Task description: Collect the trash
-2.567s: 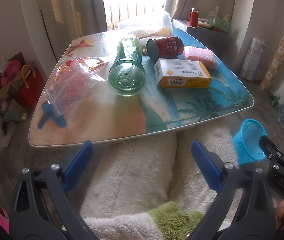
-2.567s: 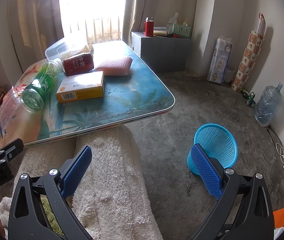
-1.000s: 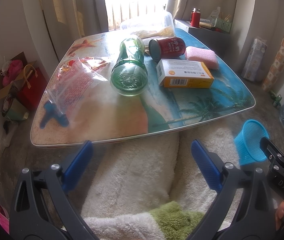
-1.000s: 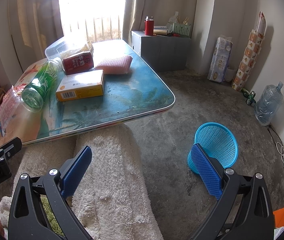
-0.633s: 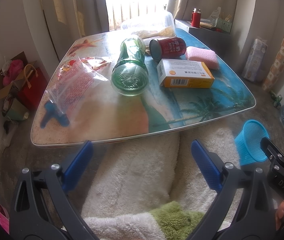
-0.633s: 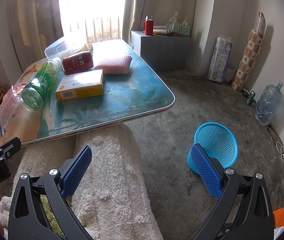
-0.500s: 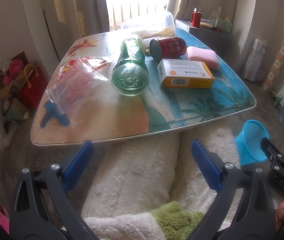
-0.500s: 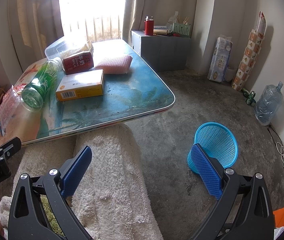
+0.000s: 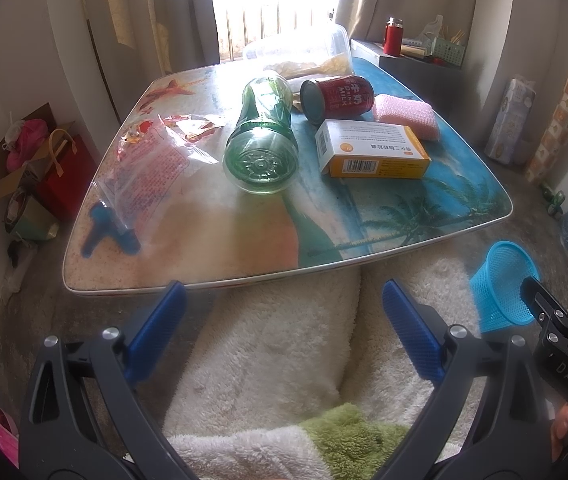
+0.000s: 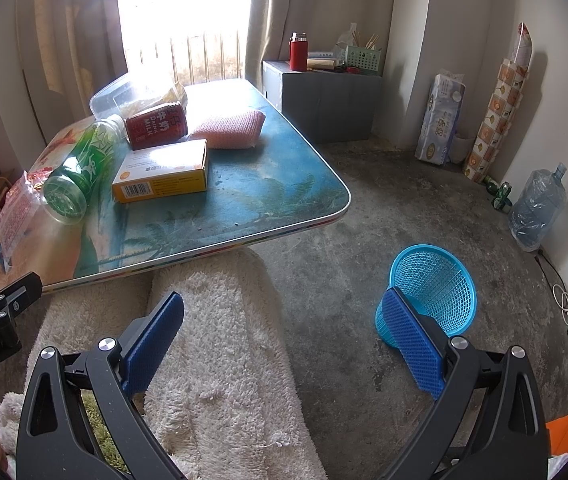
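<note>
Both my grippers hang empty short of the bench.

My left gripper (image 9: 284,316) and right gripper (image 10: 284,332) have fingers spread wide over the white rug (image 9: 275,344). The bottle (image 9: 261,136), can (image 9: 338,96), box (image 9: 372,152) and bag (image 9: 151,164) lie on the bench (image 9: 219,240); the basket (image 10: 432,292) stands on the floor to the right.

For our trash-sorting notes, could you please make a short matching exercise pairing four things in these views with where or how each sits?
Things:
1. green bottle
2. red can
3. blue basket
4. orange box

Places or states:
A. stands on the concrete floor, beside the table
B. lies flat, barcode end toward the camera
C. lies on its side, clear base toward the camera
D. lies on its side, between the bottle's neck and the pink sponge

Pairs: 1-C, 2-D, 3-A, 4-B
</note>
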Available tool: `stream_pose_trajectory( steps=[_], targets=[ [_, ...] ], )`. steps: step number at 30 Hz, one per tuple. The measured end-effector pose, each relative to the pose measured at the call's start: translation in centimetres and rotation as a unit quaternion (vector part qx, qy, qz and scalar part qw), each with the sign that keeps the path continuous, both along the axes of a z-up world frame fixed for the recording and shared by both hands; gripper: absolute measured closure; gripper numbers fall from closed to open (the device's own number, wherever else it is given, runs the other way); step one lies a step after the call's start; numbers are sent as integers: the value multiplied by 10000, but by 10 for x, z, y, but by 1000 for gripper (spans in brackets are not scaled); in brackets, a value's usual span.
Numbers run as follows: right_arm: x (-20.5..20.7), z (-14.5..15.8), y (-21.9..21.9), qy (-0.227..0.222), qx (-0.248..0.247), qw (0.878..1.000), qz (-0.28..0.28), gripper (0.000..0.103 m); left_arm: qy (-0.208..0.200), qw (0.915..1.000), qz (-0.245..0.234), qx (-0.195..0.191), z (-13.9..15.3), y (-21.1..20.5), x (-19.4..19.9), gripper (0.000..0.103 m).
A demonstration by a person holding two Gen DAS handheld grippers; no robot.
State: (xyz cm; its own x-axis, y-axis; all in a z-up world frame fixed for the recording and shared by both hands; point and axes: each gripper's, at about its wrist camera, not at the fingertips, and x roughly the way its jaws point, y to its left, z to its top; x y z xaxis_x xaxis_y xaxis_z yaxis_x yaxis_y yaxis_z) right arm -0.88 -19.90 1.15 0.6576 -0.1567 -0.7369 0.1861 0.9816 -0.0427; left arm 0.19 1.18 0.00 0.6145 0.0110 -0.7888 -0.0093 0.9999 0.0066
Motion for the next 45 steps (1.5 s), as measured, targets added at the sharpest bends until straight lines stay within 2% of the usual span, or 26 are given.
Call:
stream_pose_trajectory(
  steps=[16, 34, 37, 41, 45],
  targets=[
    [2, -2, 2, 31, -30, 10000, 23, 6, 54, 10000, 50, -24, -1, 10, 5, 9],
    [37, 3, 28, 133, 32, 9995, 295, 6, 208, 9998, 63, -45, -14, 23, 29, 9],
    [46, 9, 38, 56, 148, 9989, 451, 6, 132, 9999, 34, -47, -11, 32, 33, 9],
    [58, 19, 49, -83, 452, 9970, 624, 6, -190, 9996, 149, -166, 2, 56, 37, 9],
    [69, 24, 68, -150, 223, 9972, 702, 6, -546, 9979, 286, -213, 13, 85, 42, 9]
  ],
)
